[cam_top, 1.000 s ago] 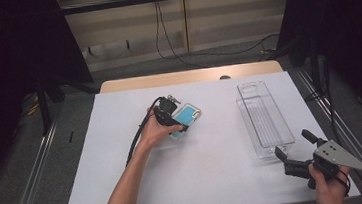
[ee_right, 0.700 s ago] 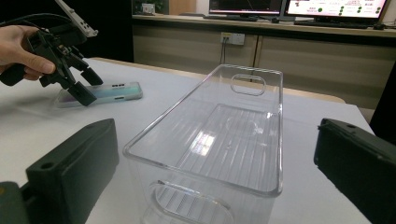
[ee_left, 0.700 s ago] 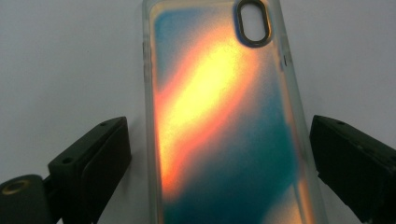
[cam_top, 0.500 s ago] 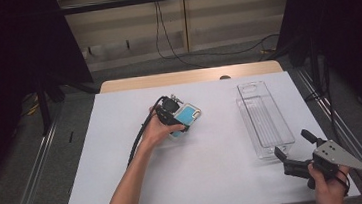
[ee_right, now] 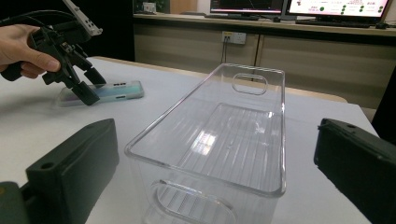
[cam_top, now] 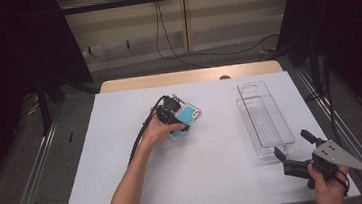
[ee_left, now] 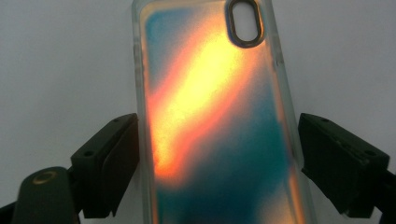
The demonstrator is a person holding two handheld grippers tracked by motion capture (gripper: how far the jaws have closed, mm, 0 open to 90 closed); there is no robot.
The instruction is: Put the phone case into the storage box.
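Left gripper view shows the phone case (ee_left: 219, 116) flat on the tabletop (ee_left: 60, 60), between the left hand-held gripper's (ee_left: 217, 158) closing jaws, not squeezed yet. It looks light, bendy and slippery; grab its long edges.

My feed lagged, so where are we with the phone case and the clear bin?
Nothing is in the clear bin yet. In hand: the left gripper straddles the phone case, which lies flat on the white table; its jaws have just been closing, but a gap shows at the right pad. The right gripper waits open by the bin's near end. Left to do, probably: grip, lift, carry it over.
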